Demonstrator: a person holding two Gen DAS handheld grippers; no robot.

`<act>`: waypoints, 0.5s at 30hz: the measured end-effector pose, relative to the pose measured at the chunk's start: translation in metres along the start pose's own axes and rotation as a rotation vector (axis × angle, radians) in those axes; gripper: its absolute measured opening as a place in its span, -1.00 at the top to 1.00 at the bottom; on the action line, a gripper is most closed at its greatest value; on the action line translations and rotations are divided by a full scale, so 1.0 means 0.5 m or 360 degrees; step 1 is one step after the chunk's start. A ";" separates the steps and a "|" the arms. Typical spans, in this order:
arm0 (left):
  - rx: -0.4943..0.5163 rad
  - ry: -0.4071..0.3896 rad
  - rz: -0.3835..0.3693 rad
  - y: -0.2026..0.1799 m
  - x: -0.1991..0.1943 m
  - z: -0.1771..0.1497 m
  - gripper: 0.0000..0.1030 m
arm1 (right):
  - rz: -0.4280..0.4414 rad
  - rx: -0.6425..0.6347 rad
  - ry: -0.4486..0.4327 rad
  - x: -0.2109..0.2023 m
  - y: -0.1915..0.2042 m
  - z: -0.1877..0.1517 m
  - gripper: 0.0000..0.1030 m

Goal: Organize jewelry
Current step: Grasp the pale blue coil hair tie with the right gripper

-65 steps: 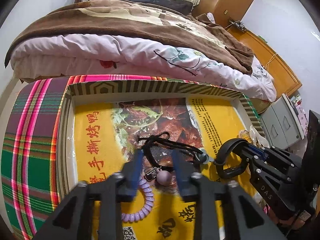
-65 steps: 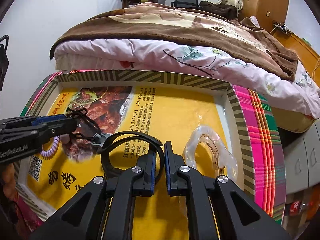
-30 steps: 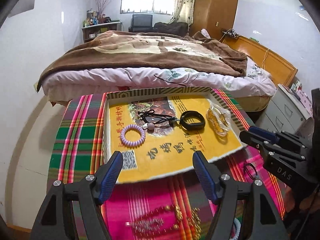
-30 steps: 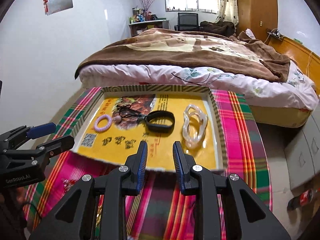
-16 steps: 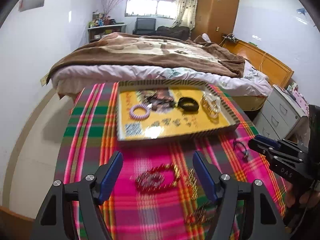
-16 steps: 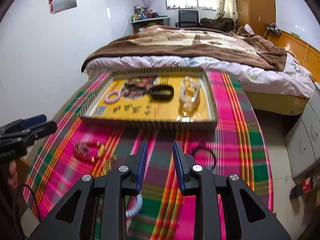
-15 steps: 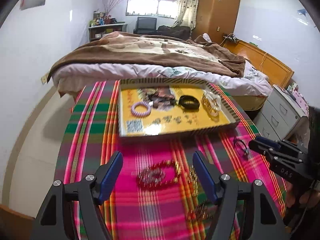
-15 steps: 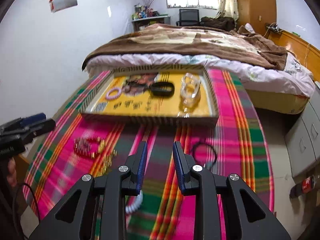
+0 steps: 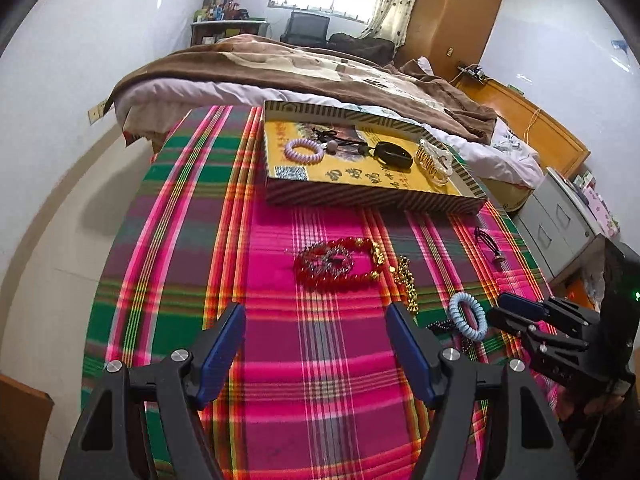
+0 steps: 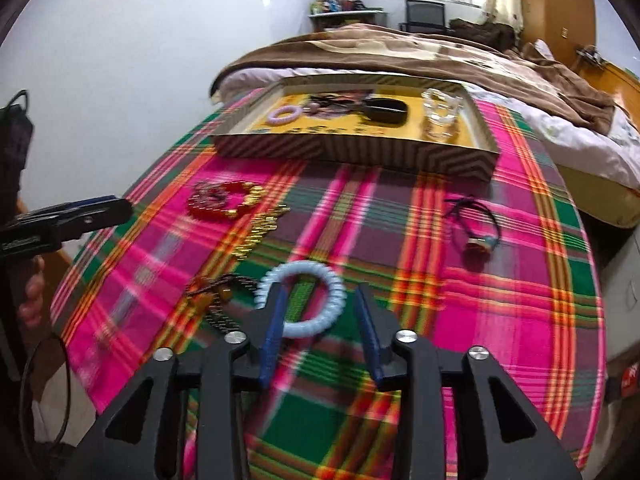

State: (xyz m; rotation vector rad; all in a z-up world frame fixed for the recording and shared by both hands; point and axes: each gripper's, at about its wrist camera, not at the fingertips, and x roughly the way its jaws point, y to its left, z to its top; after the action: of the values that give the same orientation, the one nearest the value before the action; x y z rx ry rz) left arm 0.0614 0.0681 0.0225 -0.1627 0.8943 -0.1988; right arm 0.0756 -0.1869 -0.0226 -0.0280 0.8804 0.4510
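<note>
A yellow-lined striped tray (image 9: 372,198) (image 10: 352,152) at the table's far side holds a purple coil band (image 9: 303,150), a black cord necklace, a black bracelet (image 9: 394,155) and a clear bangle (image 10: 440,114). On the plaid cloth lie a red bead bracelet (image 9: 334,264) (image 10: 218,200), a gold chain (image 9: 406,280), a black cord (image 10: 474,220) and a pale blue coil band (image 10: 300,300) (image 9: 467,316). My right gripper (image 10: 320,320) is open with its fingers either side of the blue band. My left gripper (image 9: 316,332) is open and empty above the cloth.
A bed with a brown blanket (image 9: 320,72) stands right behind the table. Grey drawers (image 9: 560,220) stand to the right. A dark bead string (image 10: 216,292) lies left of the blue band. The table edge runs close on the left.
Both grippers drew back from the tray toward the near side of the table. My right gripper lowered over the blue coil band and opened wider around it.
</note>
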 end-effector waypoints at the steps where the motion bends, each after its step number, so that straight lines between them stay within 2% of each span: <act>1: -0.0010 0.0003 -0.0003 0.003 0.001 -0.004 -0.40 | 0.0012 -0.0015 0.0001 0.002 0.006 0.000 0.24; 6: -0.0028 0.0023 -0.0011 0.009 0.005 -0.017 -0.40 | 0.0051 -0.0095 0.0025 0.027 0.043 0.005 0.24; 12: -0.0037 0.0057 -0.0036 0.009 0.015 -0.026 -0.40 | -0.0021 -0.0191 0.0063 0.056 0.069 0.005 0.24; 14: -0.0036 0.0068 -0.0041 0.008 0.019 -0.025 -0.40 | -0.0022 -0.0173 0.0064 0.058 0.065 0.002 0.48; 15: -0.0035 0.0071 -0.0041 0.008 0.020 -0.025 -0.40 | -0.0016 -0.0157 0.0057 0.057 0.060 0.001 0.51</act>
State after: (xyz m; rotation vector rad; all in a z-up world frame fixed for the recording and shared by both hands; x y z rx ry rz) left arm 0.0582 0.0687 0.0065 -0.1910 0.9396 -0.2173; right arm 0.0797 -0.1489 -0.0389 -0.1316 0.8923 0.4854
